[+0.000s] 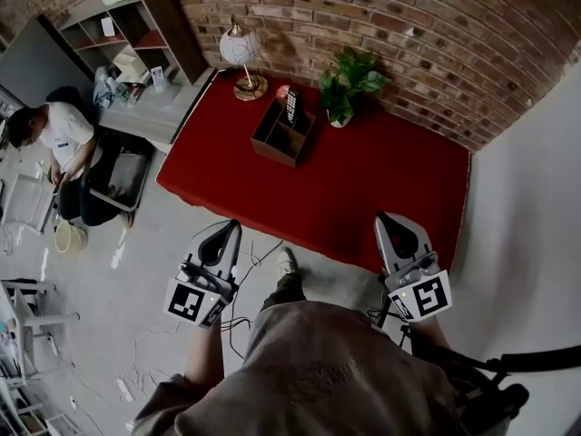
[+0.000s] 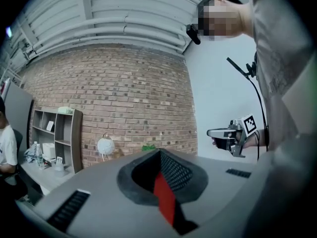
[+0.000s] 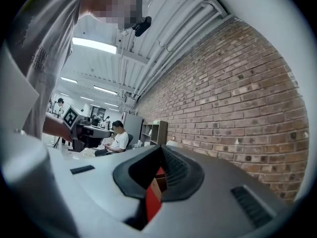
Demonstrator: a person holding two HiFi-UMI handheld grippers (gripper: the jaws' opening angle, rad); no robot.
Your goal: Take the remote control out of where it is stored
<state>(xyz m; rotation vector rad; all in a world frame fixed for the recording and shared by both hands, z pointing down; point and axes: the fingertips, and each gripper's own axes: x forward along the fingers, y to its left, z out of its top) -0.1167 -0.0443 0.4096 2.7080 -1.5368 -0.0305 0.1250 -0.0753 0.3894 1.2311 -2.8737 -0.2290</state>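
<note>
The black remote control [image 1: 291,107] stands upright in a brown wooden holder [image 1: 277,139] at the back of the red table [image 1: 381,189]. My left gripper [image 1: 229,228] hangs over the floor in front of the table's near edge, jaws together with nothing in them. My right gripper [image 1: 388,218] sits at the same distance, just over the table's near right edge, also shut and empty. Both point level towards the brick wall. In the left gripper view my left gripper [image 2: 161,182] shows only a red slit between its jaws. Through the right gripper [image 3: 157,180] a bit of the holder [image 3: 159,182] shows.
A globe lamp [image 1: 241,48] and a potted plant [image 1: 349,80] flank the holder. A grey shelf unit [image 1: 127,25] stands at the left. A seated person [image 1: 54,134] is beside it. Cables [image 1: 245,262] lie on the floor before the table.
</note>
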